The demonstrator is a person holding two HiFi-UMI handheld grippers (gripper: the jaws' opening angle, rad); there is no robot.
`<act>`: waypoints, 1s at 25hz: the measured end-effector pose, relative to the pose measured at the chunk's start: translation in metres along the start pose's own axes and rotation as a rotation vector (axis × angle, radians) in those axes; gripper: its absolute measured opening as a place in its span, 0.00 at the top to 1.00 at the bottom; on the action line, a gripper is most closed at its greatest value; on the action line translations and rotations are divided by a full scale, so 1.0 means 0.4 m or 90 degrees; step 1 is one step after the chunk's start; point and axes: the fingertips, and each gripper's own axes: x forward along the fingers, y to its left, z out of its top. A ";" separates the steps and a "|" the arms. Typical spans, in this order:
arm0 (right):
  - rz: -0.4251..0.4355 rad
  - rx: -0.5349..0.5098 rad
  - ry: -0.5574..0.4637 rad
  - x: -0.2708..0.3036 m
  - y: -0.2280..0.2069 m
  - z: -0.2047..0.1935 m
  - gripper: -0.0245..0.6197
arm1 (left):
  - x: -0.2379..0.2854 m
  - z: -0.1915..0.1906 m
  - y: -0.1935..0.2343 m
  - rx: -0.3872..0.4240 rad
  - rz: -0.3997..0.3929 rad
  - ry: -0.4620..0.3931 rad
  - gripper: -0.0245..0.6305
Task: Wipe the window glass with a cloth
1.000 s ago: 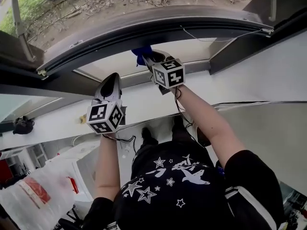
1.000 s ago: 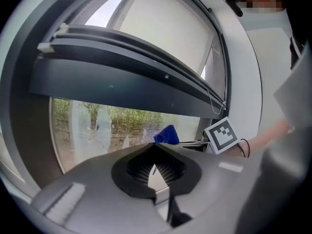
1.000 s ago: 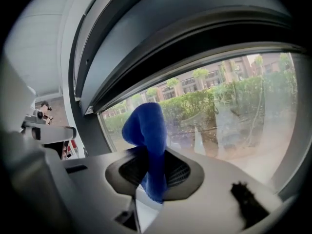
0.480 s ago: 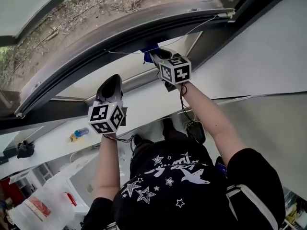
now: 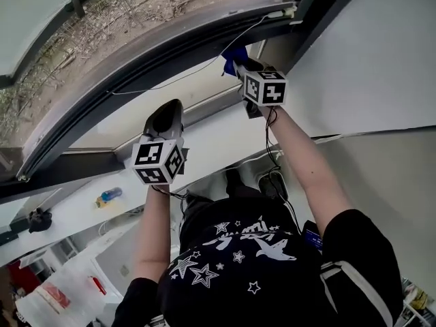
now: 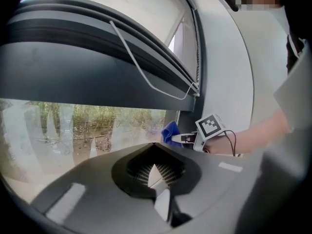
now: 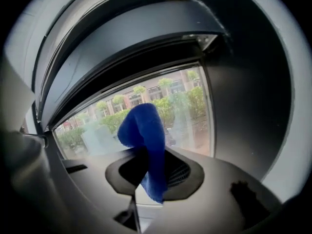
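Observation:
A blue cloth (image 7: 146, 130) sticks up from my right gripper (image 7: 142, 151), which is shut on it. The cloth's top rests against the window glass (image 7: 187, 113) near the pane's right edge, with trees and buildings showing outside. In the head view the right gripper (image 5: 240, 60) reaches up under the dark curved window frame (image 5: 170, 50), the cloth (image 5: 232, 55) at its tip. My left gripper (image 5: 169, 107) is held lower and to the left, shut with nothing in it. The left gripper (image 6: 155, 144) points at the glass (image 6: 73, 126), with the cloth (image 6: 170, 131) and right gripper (image 6: 185, 139) to its right.
A white sill (image 5: 204, 142) runs below the window. A small blue and yellow bottle (image 5: 109, 196) lies on a ledge at the left, with a black object (image 5: 37, 220) further left. A white wall (image 5: 368, 60) closes the right side. A thin wire (image 6: 146, 79) hangs from the frame.
The right gripper has carried the cloth rightwards along the glass toward the frame's right corner. The left gripper has drifted slightly right. The head view has swung with them.

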 end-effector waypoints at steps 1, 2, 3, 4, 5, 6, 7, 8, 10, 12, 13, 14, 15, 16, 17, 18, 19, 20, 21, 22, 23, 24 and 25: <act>-0.009 0.008 -0.004 -0.008 -0.025 0.004 0.84 | 0.008 0.002 -0.015 0.004 -0.005 0.001 0.95; -0.016 0.018 -0.007 -0.015 -0.049 0.006 0.84 | 0.015 0.001 -0.029 0.007 -0.008 0.004 0.95; -0.023 0.028 -0.010 -0.021 -0.069 0.007 0.84 | 0.020 -0.001 -0.041 0.009 -0.010 0.007 0.95; -0.029 0.037 -0.012 -0.027 -0.085 0.006 0.84 | 0.025 -0.003 -0.051 0.012 -0.012 0.010 0.95; -0.033 0.046 -0.014 -0.032 -0.097 0.005 0.84 | 0.027 -0.004 -0.059 0.015 -0.014 0.013 0.95; -0.036 0.056 -0.015 -0.036 -0.106 0.003 0.84 | 0.029 -0.003 -0.066 0.017 -0.017 0.013 0.95; -0.037 0.064 -0.016 -0.039 -0.112 0.000 0.84 | 0.028 -0.004 -0.071 0.018 -0.019 0.014 0.95; -0.039 0.069 -0.017 -0.042 -0.114 -0.004 0.84 | 0.026 -0.006 -0.075 0.018 -0.022 0.015 0.95; -0.042 0.067 -0.015 -0.048 -0.108 -0.016 0.84 | 0.016 -0.020 -0.075 0.018 -0.024 0.021 0.95; -0.031 0.057 -0.009 -0.053 -0.076 -0.038 0.84 | -0.009 -0.034 -0.063 0.018 -0.017 0.022 0.95; -0.014 0.046 -0.003 -0.054 -0.046 -0.052 0.84 | -0.027 -0.039 -0.051 0.016 -0.011 0.017 0.95; 0.008 0.032 0.004 -0.055 -0.008 -0.068 0.84 | -0.049 -0.042 -0.036 0.013 -0.002 0.010 0.95; 0.032 0.013 0.013 -0.054 0.036 -0.086 0.84 | -0.071 -0.046 -0.016 0.009 0.009 0.003 0.95; 0.055 -0.007 0.022 -0.053 0.084 -0.104 0.84 | -0.095 -0.051 0.009 0.005 0.023 -0.003 0.95; 0.076 -0.025 0.032 -0.049 0.136 -0.122 0.84 | -0.121 -0.059 0.039 0.000 0.038 -0.007 0.95; 0.096 -0.039 0.042 -0.045 0.191 -0.142 0.84 | -0.150 -0.071 0.071 -0.006 0.055 -0.009 0.95; 0.117 -0.048 0.052 -0.040 0.251 -0.163 0.84 | -0.182 -0.084 0.105 -0.014 0.071 -0.009 0.95; 0.139 -0.054 0.062 -0.036 0.314 -0.185 0.84 | -0.216 -0.099 0.139 -0.024 0.086 -0.008 0.95; 0.160 -0.058 0.071 -0.030 0.379 -0.206 0.84 | -0.252 -0.114 0.173 -0.032 0.101 -0.007 0.95; 0.182 -0.062 0.079 -0.024 0.446 -0.226 0.84 | -0.290 -0.126 0.209 -0.038 0.115 -0.007 0.95; 0.203 -0.066 0.087 -0.017 0.515 -0.245 0.84 | -0.329 -0.137 0.245 -0.043 0.130 -0.007 0.95; 0.226 -0.072 0.094 -0.010 0.585 -0.262 0.84 | -0.370 -0.148 0.283 -0.049 0.148 -0.010 0.95; 0.250 -0.079 0.102 -0.003 0.657 -0.279 0.84 | -0.414 -0.157 0.321 -0.056 0.169 -0.014 0.95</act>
